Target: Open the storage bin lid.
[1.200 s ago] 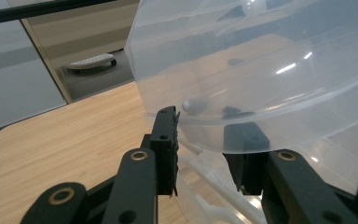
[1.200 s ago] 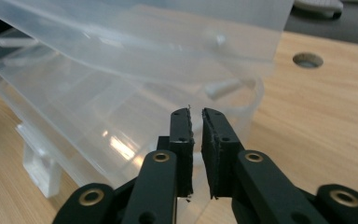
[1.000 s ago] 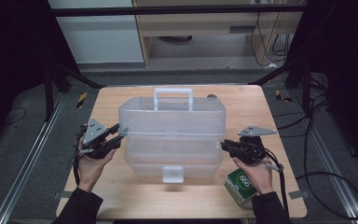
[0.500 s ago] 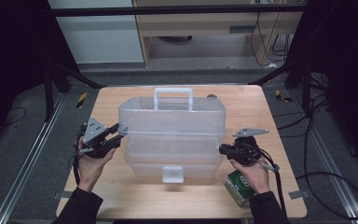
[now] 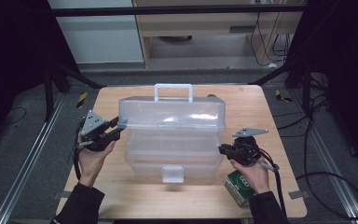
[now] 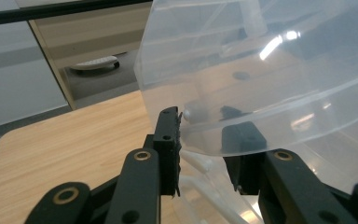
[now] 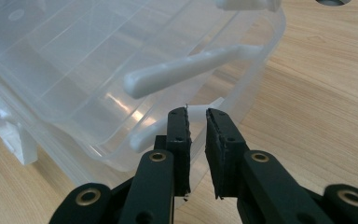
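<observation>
Little has shifted since a second ago except the left claw [image 6: 200, 140], whose jaws have just been closing on the lid edge of the clear box [image 5: 172, 135] mid-worktop [image 5: 121, 196]. Right claw [image 7: 196, 135] stands narrowly open at the box's right end, pads touching nothing.

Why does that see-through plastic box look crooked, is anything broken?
Nothing looks broken. The clear toolbox stands open, its lid tilted up, the left gripper at the lid's corner. A green carton lies near the table edge.
</observation>
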A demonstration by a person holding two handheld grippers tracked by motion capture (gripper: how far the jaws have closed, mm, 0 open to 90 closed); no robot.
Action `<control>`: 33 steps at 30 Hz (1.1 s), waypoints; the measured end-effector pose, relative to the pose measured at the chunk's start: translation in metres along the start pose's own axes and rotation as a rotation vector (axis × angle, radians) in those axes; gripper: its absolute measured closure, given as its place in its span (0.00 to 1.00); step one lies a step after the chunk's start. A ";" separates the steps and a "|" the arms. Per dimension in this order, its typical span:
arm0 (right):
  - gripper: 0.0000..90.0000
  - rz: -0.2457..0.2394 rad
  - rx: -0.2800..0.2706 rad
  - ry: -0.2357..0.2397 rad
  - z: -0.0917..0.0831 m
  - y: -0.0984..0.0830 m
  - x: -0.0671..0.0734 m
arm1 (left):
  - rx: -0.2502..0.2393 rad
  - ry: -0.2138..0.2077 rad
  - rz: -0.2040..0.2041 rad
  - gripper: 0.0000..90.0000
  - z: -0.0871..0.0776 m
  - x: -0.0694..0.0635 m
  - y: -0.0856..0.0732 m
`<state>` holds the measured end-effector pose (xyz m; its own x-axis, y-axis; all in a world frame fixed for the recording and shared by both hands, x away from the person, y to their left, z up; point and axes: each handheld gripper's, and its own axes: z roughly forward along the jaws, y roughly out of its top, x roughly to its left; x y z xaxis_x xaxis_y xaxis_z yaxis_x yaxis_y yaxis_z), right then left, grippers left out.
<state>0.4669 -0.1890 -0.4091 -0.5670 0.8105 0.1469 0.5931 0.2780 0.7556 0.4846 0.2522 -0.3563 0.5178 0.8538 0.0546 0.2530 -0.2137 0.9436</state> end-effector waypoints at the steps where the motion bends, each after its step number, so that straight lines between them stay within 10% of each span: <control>1: 0.88 0.003 0.001 0.003 0.000 0.000 0.000 | -0.010 0.001 -0.005 0.76 0.002 0.002 0.004; 33: 0.87 0.011 -0.005 0.020 0.001 0.000 -0.003 | -0.006 0.102 -0.080 0.86 0.050 0.025 0.059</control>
<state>0.4693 -0.1913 -0.4103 -0.5721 0.8028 0.1678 0.5962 0.2666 0.7573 0.5535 0.2370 -0.3153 0.4103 0.9119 0.0114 0.2850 -0.1401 0.9482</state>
